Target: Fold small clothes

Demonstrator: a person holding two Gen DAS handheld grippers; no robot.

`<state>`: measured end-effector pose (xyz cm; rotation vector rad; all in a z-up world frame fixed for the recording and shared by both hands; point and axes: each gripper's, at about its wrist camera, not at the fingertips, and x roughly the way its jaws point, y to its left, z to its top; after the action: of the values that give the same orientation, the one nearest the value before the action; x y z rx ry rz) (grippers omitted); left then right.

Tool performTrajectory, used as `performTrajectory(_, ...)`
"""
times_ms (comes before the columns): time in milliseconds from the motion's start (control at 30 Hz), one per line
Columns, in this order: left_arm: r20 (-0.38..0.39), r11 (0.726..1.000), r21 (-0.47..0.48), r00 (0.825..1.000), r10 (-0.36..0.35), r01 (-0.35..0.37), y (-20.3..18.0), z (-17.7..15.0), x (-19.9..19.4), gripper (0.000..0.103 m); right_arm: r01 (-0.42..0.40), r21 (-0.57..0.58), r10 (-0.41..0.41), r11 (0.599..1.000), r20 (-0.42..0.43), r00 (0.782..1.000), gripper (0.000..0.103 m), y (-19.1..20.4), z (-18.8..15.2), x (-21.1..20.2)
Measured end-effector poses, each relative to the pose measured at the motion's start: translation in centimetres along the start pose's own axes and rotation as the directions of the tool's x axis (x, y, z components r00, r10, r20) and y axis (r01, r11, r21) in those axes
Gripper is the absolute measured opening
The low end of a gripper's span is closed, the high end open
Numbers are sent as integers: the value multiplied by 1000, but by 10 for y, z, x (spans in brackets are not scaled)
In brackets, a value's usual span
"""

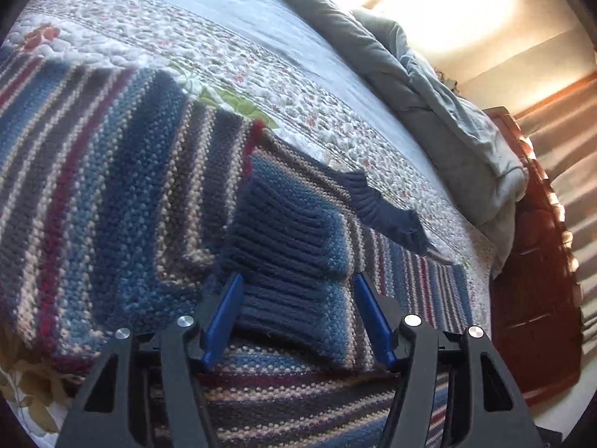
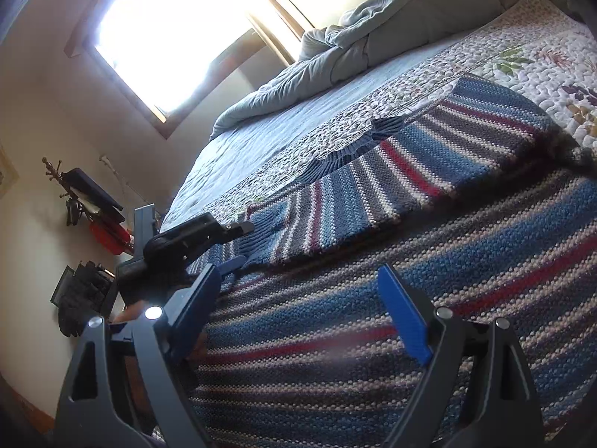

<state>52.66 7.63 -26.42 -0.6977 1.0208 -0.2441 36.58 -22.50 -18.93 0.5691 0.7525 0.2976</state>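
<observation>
Striped knit sweater (image 1: 112, 194) on quilt (image 1: 224, 48)

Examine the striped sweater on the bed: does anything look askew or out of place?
Yes. The sweater's navy ribbed collar is curled and rucked up against the quilt rather than lying flat.
</observation>
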Motion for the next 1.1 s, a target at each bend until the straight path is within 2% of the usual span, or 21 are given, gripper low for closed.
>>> performTrajectory(133,6,1000,12,1000,22,-22,9,-2,-19,63,1,-20,-1,1000,-5,1000,87,5,-1,1)
performTrajectory(233,39,999,1,998,45,-45,23,-3,-47,71,8,-40,-7,999,3,1000,87,9,-2,0)
performTrajectory(333,105,998,-16,993,57,-56,41,4,-84,78,7,-46,-7,999,0,1000,87,11,-3,1)
performTrajectory(433,174,994,-76,981,87,-74,79,16,-128,80,11,-50,-11,999,-5,1000,87,12,-4,2)
performTrajectory(533,261,976,-196,954,145,-95,135,35,-180,81,14,-58,-15,998,-11,1000,87,13,-5,6)
performTrajectory(600,336,943,-321,921,200,-88,184,44,-218,81,17,-64,-18,998,-22,1000,87,15,-8,10)
performTrajectory(700,363,888,-450,890,275,-91,244,49,-248,81,17,-69,-20,997,-42,999,87,17,-12,17)
performTrajectory(767,358,864,-498,891,279,-70,269,51,-251,80,22,-79,-26,997,-48,999,87,18,-14,20)
performTrajectory(800,363,861,-506,891,272,-57,276,52,-250,80,24,-83,-28,996,-50,998,87,19,-15,21)
performTrajectory(1100,369,860,-505,881,297,-79,317,89,-232,81,49,-116,-58,992,-74,996,87,22,-24,34)
